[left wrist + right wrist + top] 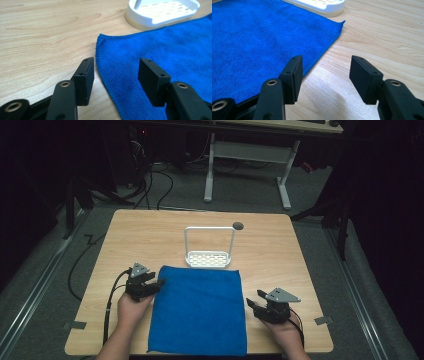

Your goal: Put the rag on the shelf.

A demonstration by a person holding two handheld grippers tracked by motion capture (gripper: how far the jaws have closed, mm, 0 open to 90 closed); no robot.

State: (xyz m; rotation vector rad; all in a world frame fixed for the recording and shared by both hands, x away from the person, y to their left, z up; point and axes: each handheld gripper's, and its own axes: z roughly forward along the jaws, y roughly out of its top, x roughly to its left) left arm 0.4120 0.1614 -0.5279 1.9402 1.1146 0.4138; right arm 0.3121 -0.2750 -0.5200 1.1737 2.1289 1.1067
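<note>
From the high view, the cloth (198, 310) lies flat and fully spread on the table (280, 245), between the two tongs. The left tongs (152, 287) sit at its left edge near the far corner, jaws apart and grasping nothing. The right tongs (254, 302) sit just off its right edge, a little nearer the person, jaws likewise apart and empty. Beyond the cloth, ahead of both tongs, stands a white rack (208, 257), touching or just beside the cloth's far edge.

In the left gripper view, the left tongs (116, 77) are released, and the cloth's hemmed edge (102, 67) runs up between the two jaws, so one jaw is over bare wood and the other over cloth (162, 47). The rack (162, 12) lies ahead and to the right.

In the right gripper view, the right tongs (325, 77) are also released. The cloth (262, 42) passes under the left jaw, while the gap and the right jaw stand over bare table (382, 35). The rack (319, 5) is ahead, at the cloth's far corner.

As I judge it, the work on the cloth has hardly begun: no fold, no lift, no grasp. Both tongs are lined up at opposite edges; closing on the hems and whatever follows is all left to do.
</note>
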